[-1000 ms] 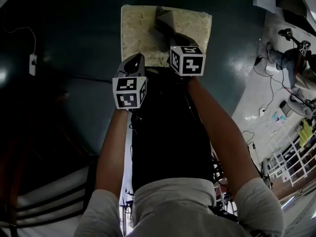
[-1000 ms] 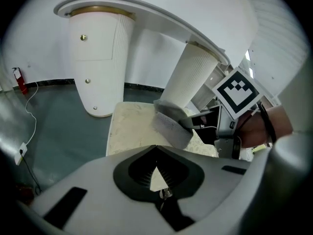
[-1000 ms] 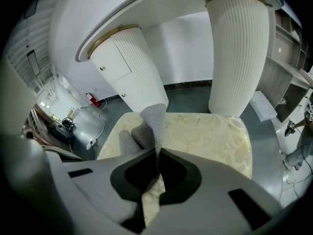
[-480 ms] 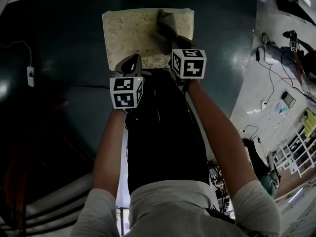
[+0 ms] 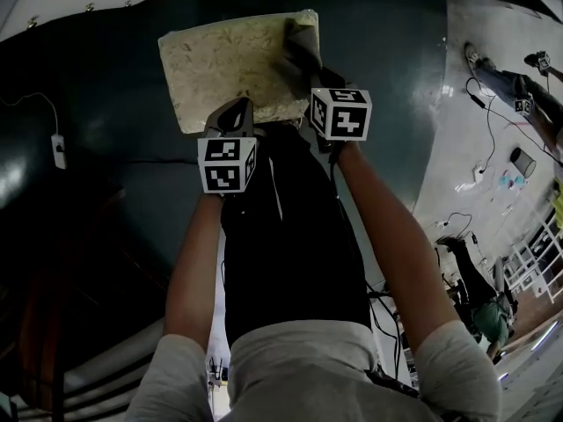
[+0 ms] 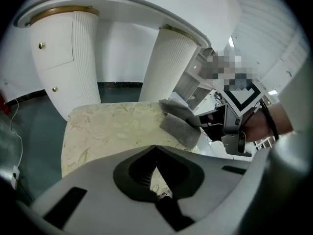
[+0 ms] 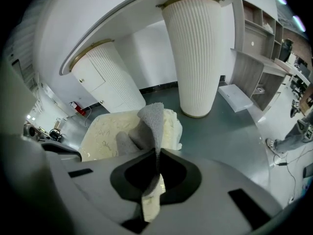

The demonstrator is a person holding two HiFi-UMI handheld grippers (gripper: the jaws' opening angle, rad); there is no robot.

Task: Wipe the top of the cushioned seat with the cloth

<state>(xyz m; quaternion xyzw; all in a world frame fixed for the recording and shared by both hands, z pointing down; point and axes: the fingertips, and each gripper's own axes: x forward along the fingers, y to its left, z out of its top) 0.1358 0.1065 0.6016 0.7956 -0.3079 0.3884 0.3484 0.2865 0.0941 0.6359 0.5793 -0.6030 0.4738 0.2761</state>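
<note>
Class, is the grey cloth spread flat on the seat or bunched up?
Bunched: the cloth stands in folds, pinched by the right gripper over the cushioned seat.

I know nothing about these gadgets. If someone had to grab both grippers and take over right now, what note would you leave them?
Right gripper: shut on the grey cloth, which is bunched up at the right edge of the cushioned seat.
Left gripper: shut, holding nothing, over the seat's near edge.
Done: the cloth is gripped and on the seat. The pictures do not show how much has been wiped.
Left: probably sweep the cloth across the seat's top toward its left side.
</note>
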